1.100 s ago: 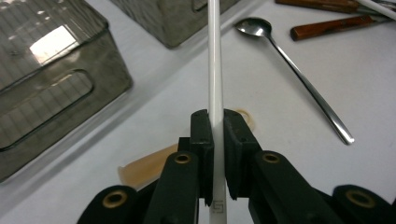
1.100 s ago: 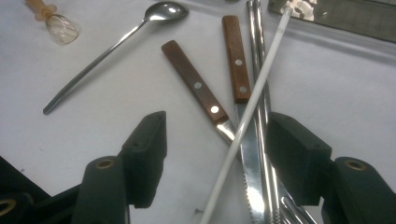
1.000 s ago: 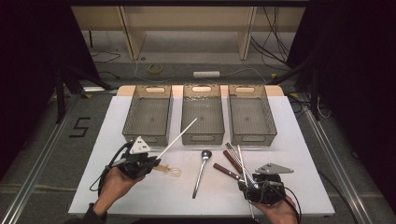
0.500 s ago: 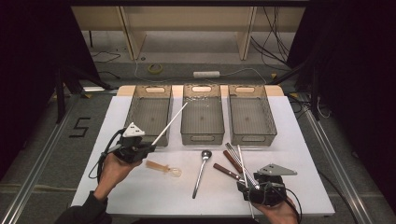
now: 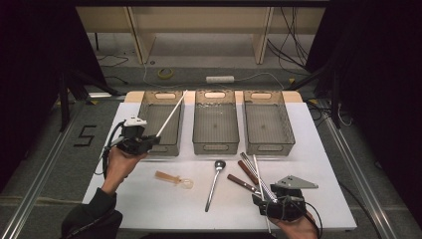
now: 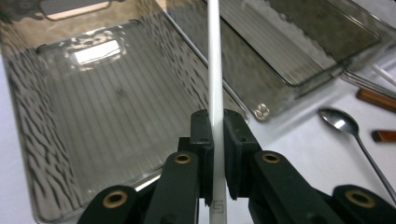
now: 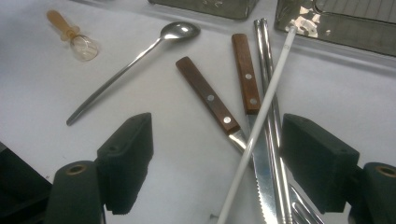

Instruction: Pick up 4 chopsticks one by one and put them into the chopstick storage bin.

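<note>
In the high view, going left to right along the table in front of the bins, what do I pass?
Left gripper holding a white chopstick → small plastic scoop → metal spoon → wooden-handled knives → right gripper.

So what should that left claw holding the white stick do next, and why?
Probably lower it into the left bin and let go. The left claw is clamped on the white chopstick, which already slants over that bin, so little travel seems needed.
</note>
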### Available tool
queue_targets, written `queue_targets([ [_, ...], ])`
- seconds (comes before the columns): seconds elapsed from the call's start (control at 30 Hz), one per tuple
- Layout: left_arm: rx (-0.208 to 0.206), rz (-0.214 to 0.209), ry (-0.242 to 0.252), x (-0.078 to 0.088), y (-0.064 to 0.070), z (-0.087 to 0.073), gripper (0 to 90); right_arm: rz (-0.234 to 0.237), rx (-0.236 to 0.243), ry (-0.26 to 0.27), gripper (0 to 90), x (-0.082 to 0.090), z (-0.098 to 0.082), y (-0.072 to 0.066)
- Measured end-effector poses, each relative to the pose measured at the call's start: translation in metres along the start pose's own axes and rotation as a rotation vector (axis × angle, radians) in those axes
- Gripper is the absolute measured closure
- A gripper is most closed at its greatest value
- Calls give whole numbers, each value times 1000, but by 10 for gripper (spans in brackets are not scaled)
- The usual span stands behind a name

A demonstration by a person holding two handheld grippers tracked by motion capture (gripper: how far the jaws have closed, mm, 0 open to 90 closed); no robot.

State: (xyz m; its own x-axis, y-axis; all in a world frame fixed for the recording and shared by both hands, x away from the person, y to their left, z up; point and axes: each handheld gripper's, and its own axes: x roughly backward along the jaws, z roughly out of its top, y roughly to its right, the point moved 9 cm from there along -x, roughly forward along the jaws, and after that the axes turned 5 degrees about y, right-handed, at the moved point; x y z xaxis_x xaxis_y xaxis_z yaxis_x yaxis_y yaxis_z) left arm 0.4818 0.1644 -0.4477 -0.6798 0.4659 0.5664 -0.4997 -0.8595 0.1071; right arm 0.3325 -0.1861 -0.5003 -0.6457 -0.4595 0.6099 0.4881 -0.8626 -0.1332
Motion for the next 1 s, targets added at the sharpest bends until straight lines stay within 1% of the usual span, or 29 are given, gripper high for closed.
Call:
queue_targets([
  [0.07,10,8,1,-3,-6,6,830,2,1,1,274,0,0,-1],
  [0.13,15,9,2,-4,-8,8,830,4,2,2,273,0,1,-1],
  [0.17,29,16,4,-7,-14,12,830,7,1,3,274,0,1,-1],
  [0.2,29,16,4,-7,-14,12,830,7,1,3,274,0,1,-1],
  [0.23,38,29,5,-11,-20,15,830,10,3,2,273,0,1,-2],
  [0.27,38,29,5,-11,-20,15,830,10,3,2,273,0,1,-2],
  [0.3,53,30,2,-15,-26,17,830,13,4,1,273,0,0,-3],
  [0.37,56,32,-1,-18,-28,18,830,16,6,1,273,0,1,-3],
  [0.4,55,39,-6,-20,-30,18,830,16,6,1,273,0,1,-3],
  [0.43,62,48,-10,-25,-35,19,830,20,8,-2,273,0,0,-3],
  [0.5,65,52,-16,-28,-37,19,830,23,11,-4,274,0,0,-4],
  [0.53,70,66,-21,-32,-42,19,830,24,12,-4,273,0,0,-4],
  [0.57,70,66,-21,-32,-42,19,830,24,12,-4,273,0,0,-4],
  [0.67,76,86,-26,-37,-50,17,830,27,11,-1,273,0,0,-4],
  [0.73,86,90,-26,-38,-55,16,829,30,10,-2,273,0,0,-4],
  [0.77,107,95,-24,-40,-60,15,829,31,11,-2,273,0,0,-4],
  [0.8,110,99,-29,-41,-62,14,829,33,14,-3,273,0,0,-4],
  [0.97,118,115,-34,-46,-68,10,828,39,20,-9,273,-1,-1,-6],
  [1.0,116,119,-41,-46,-69,9,829,40,20,-9,273,-1,-1,-6],
])
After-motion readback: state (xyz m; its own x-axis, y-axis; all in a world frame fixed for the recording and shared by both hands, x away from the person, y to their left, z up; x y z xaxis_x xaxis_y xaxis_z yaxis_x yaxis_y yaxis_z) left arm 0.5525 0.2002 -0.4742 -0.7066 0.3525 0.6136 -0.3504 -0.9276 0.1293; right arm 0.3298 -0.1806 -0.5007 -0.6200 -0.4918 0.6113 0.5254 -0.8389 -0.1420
